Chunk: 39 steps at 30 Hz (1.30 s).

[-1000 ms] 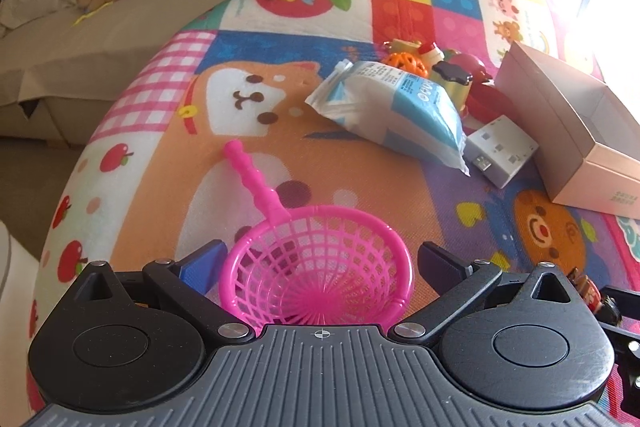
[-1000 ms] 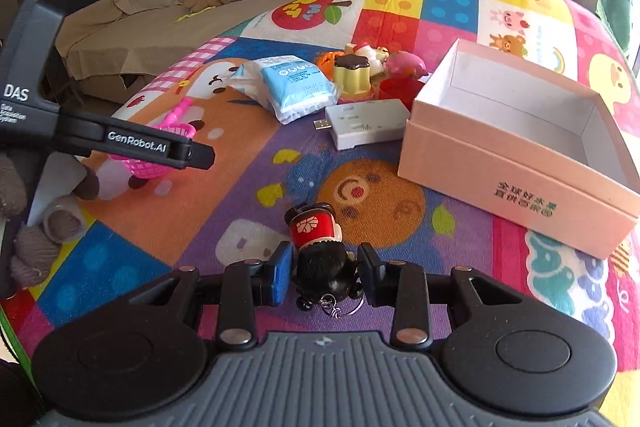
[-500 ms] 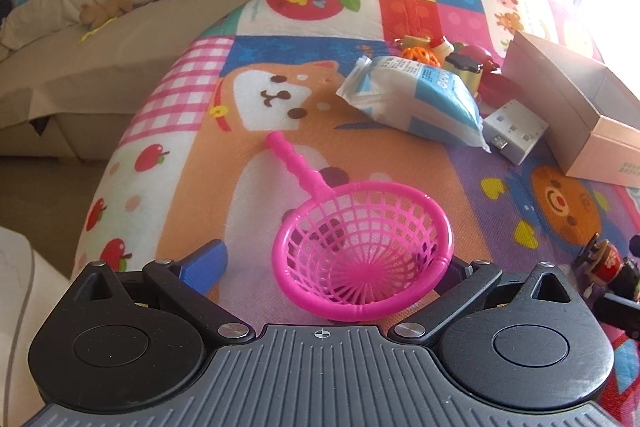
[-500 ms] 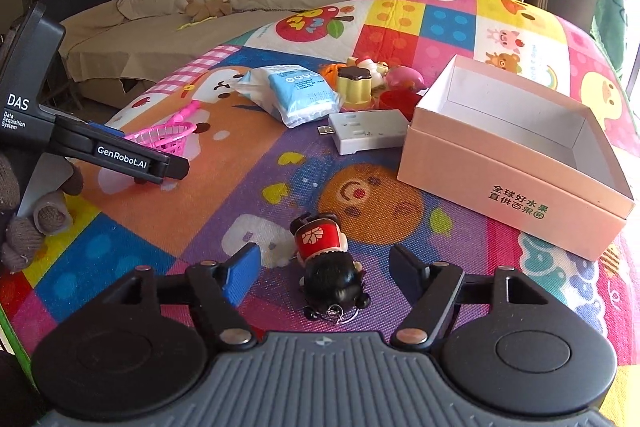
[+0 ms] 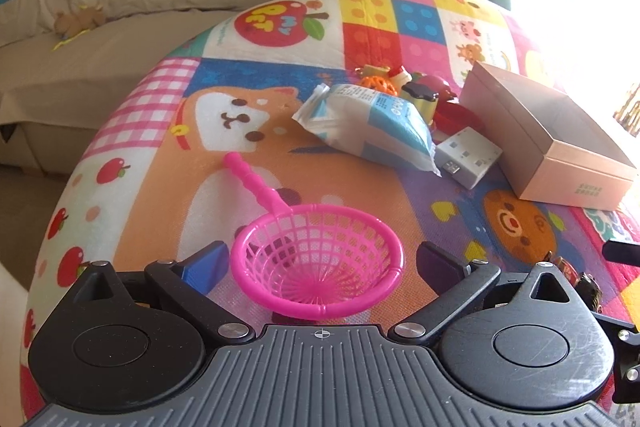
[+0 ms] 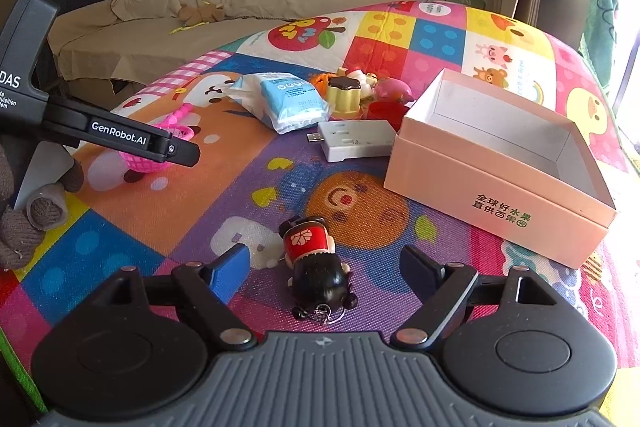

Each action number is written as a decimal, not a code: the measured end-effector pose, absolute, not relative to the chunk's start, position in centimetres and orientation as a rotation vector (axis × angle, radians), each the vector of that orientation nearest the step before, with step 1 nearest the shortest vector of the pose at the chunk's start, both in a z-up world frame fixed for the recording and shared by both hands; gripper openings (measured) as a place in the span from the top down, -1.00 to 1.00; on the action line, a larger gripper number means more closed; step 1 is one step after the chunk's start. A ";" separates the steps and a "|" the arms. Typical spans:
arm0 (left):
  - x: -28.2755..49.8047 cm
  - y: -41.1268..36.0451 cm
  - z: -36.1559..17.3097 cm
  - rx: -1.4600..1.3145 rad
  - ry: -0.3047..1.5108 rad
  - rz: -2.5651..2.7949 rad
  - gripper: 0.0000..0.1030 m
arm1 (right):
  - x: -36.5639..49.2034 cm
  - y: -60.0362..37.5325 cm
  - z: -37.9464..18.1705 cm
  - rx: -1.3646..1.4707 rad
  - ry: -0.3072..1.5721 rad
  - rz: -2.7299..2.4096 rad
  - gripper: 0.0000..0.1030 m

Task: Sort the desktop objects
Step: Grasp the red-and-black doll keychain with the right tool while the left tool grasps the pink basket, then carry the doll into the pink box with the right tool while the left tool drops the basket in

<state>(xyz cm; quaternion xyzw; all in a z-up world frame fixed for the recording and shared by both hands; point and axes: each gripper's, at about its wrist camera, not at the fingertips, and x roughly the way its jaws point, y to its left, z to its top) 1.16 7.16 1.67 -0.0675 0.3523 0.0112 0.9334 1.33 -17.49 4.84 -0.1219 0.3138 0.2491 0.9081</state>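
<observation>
The left gripper (image 5: 318, 263) hangs low over a colourful play mat (image 5: 280, 75), and its jaws stand wide apart on both sides of a pink toy strainer (image 5: 318, 263). The strainer rests on the mat with its handle pointing away from the camera, and neither pad touches its rim. In the right wrist view, the right gripper (image 6: 326, 269) has its jaws opening, and between them lies a small doll keychain (image 6: 316, 263) with a black head and a red body; it is on its back on the mat, free of both pads. Further back on the mat, an open pink cardboard box (image 6: 496, 187) sits to the right, and it looks empty inside. Just beside its left wall is a white USB adapter (image 6: 356, 143). Behind the adapter lies a blue and white tissue pack (image 6: 288, 101), and next to that is a little heap of small toys (image 6: 360, 91), which touch each other. A beige sofa (image 6: 240, 7) with plush animals stands behind the mat. A hand in a knitted glove (image 6: 36, 211) shows at the left edge.
</observation>
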 end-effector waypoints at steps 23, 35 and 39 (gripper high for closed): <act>-3.4 4.9 2.0 -0.050 0.789 -0.175 -0.72 | 2.1 -16.6 4.4 -0.280 0.644 0.551 -0.45; -2.4 3.8 2.3 -0.090 0.824 -0.103 -0.79 | 2.7 -16.7 4.0 -0.259 0.726 0.557 0.31; -2.6 3.4 2.1 -0.068 0.829 -0.086 -0.70 | 2.4 -17.6 4.3 -0.236 0.747 0.561 0.43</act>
